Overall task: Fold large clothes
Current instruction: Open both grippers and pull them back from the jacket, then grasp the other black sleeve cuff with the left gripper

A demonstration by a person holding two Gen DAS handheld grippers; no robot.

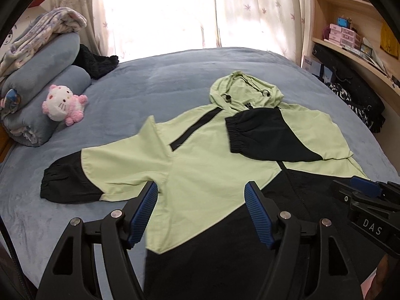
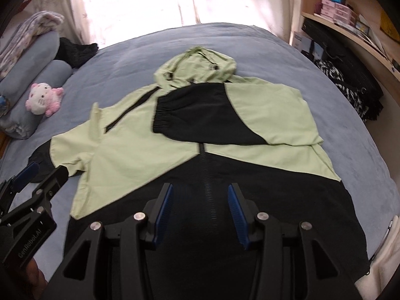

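A: The pale green and black hooded zip jacket (image 1: 215, 155) is what both hands are working over. Start at the left gripper (image 1: 201, 200): its blue-padded jaws stand wide, with nothing between them, hanging above the jacket's green front panel.

B: And the right gripper (image 2: 200, 201)?

A: Its jaws stand about half apart, empty too, hovering over the black lower half, right above the zip line. Neither pad touches cloth.

B: Where does the jacket lie?

A: Flat, front up, on the grey-blue fleece bedspread (image 1: 155, 75), hood towards the sunlit curtains (image 1: 175, 7). One black-cuffed sleeve (image 1: 262, 135) is already folded in across the chest. The other black-cuffed sleeve (image 1: 82, 175) is spread out sideways on the bed, on the left gripper's side.

B: So which step is this?

A: I'd judge it's between folds: one sleeve done, the second not yet brought in.

B: What does the next move need?

A: Likely the left gripper reaching out to the spread sleeve's cuff, pinching one layer only, and carrying it across to lie over the first. The wide jaws suit that. The pink and white plush cat (image 1: 63, 108) and rolled grey-blue bedding (image 1: 42, 80) sit well apart from the sleeve, so they shouldn't interfere.
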